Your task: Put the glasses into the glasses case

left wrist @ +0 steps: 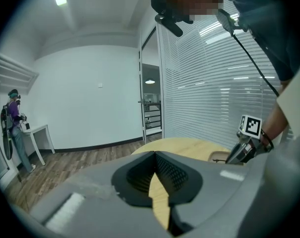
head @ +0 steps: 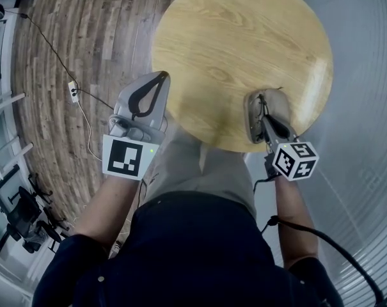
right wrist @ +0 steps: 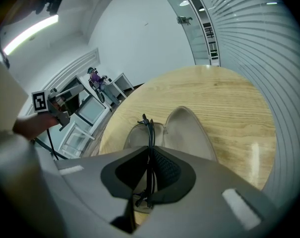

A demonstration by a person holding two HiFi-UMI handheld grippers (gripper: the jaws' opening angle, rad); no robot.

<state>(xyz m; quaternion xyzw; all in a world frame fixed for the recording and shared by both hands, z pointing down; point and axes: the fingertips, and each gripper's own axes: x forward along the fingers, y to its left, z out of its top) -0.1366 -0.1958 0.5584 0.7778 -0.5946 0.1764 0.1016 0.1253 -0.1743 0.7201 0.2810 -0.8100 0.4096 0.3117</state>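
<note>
We hold the thin black-framed glasses (right wrist: 149,128), folded, clamped edge-on between the jaws of our right gripper (right wrist: 150,151), which tilts down towards the round light-wood table (head: 231,43). Just below them lies the open grey-beige clamshell glasses case (right wrist: 189,128), its two halves spread side by side near the rim of the table closest to us. In the right gripper view the glasses hang over the left-hand half, close to the hinge, and we cannot tell whether they touch it. Our left gripper (head: 160,77) sits at the table's left edge, above the wood-plank floor (head: 71,37). Its jaws are pressed together at the tips with nothing between them. White slatted blinds (left wrist: 214,83) run along the wall beyond the table.
</note>
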